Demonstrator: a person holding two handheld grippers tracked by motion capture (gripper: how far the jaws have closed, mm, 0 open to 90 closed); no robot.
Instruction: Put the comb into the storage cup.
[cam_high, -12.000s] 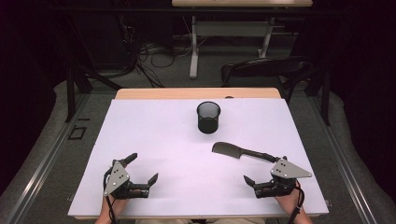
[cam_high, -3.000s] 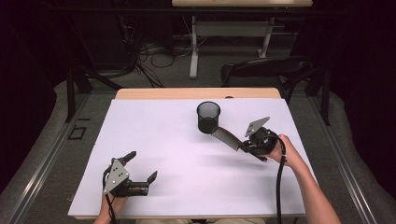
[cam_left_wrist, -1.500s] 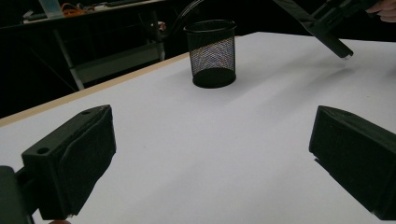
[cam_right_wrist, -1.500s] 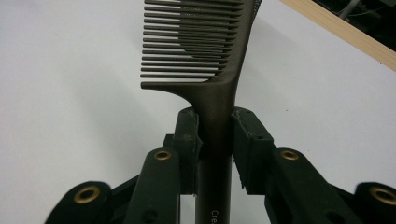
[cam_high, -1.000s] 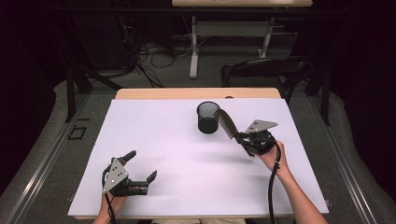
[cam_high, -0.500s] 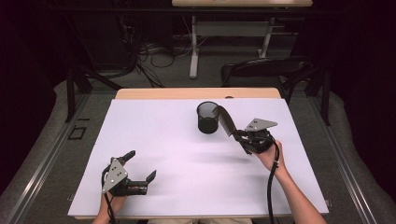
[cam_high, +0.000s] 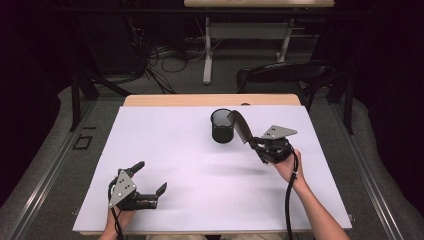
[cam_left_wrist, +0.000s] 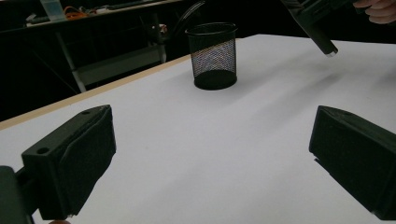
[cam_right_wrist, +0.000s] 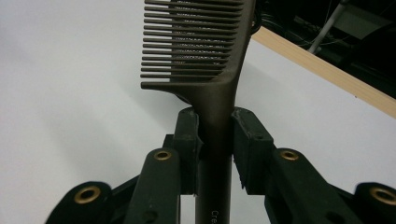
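Note:
A dark wide-toothed comb (cam_high: 241, 127) is held up off the table, its toothed head tilted toward the right rim of a black mesh cup (cam_high: 222, 126). My right gripper (cam_high: 257, 144) is shut on the comb's handle. In the right gripper view both pads press the handle below the comb's teeth (cam_right_wrist: 196, 42), at my right gripper (cam_right_wrist: 215, 135). My left gripper (cam_high: 151, 176) rests at the near left of the white table (cam_high: 170, 145), open, with nothing between its jaws. The left gripper view shows the cup (cam_left_wrist: 213, 56) ahead and the comb's handle end (cam_left_wrist: 317, 28) at upper right.
A strip of bare wood (cam_high: 165, 100) runs along the table's far edge. Beyond it stand a dark chair (cam_high: 282, 75) and a desk frame (cam_high: 207, 55) with cables on the floor. Wide free room lies between the two grippers.
Twelve seconds ago the comb lay on the table and the right gripper rested at the near right. Since then it has lifted the comb beside the cup. Nothing moved in the last second.

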